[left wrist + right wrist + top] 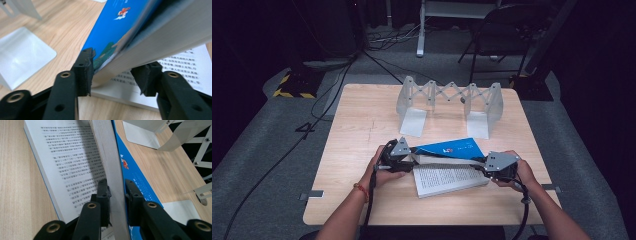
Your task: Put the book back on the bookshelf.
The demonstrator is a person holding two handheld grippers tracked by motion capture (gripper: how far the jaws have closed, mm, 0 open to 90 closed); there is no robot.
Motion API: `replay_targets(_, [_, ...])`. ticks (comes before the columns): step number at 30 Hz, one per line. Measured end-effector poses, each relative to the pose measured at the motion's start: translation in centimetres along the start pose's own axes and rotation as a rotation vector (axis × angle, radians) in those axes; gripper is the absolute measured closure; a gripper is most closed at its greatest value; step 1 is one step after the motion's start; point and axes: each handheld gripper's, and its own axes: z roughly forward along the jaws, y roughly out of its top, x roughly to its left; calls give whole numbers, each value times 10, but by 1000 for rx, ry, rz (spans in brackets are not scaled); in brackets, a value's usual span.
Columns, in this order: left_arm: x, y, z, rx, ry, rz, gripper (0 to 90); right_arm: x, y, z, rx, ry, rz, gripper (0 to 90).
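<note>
While the person's forearms come in from the near edge of the bench (362, 200), each hand holds a gripper at one end of an open book (451, 172). The right gripper (486, 167) is pressed together on a thick block of the book's pages (113, 182) with the blue cover (135, 182); in the right gripper view both pads sit flat against that block, one on the paper side and one on the cover side. To the outer side of that gripper's jaws lies the open printed page (70, 162), flat on the wood.

The left gripper (409, 156) sits at the opposite end of the same lifted block. Its jaws are spread: in the left gripper view the pad on the cover side touches the blue cover (110, 32), while the other pad stands just apart from the page edges (160, 45), so it is not clamping. The lower half of the book lies beneath those jaws on the bench.

Beyond both grippers, well apart from the book, stands an expandable metal bookend rack (451, 102) with scissor links and two flat foot plates.
</note>
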Motion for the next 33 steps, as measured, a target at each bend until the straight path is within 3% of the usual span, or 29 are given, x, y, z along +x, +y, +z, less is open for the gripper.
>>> replay_targets(9, [-33,24,-10,-64,-26,57,363,1,1,1,15,6,-5,765])
replay_targets(13, [-45,34,-9,-92,-35,67,367,4,2,3,27,5,-20,763])
replay_targets(19, [-54,35,-8,-79,-31,117,511,4,4,4,33,7,-27,759])
replay_targets(20, [-54,34,-8,-68,-27,123,576,5,4,5,37,10,-27,755])
replay_targets(25, [-52,30,-7,-45,-34,134,611,5,4,7,37,13,-29,751])
replay_targets(29, [-53,28,-7,-13,-17,182,664,5,6,9,42,16,-35,745])
replay_targets(33, [-52,26,-9,-12,-13,187,693,5,5,10,24,19,-23,731])
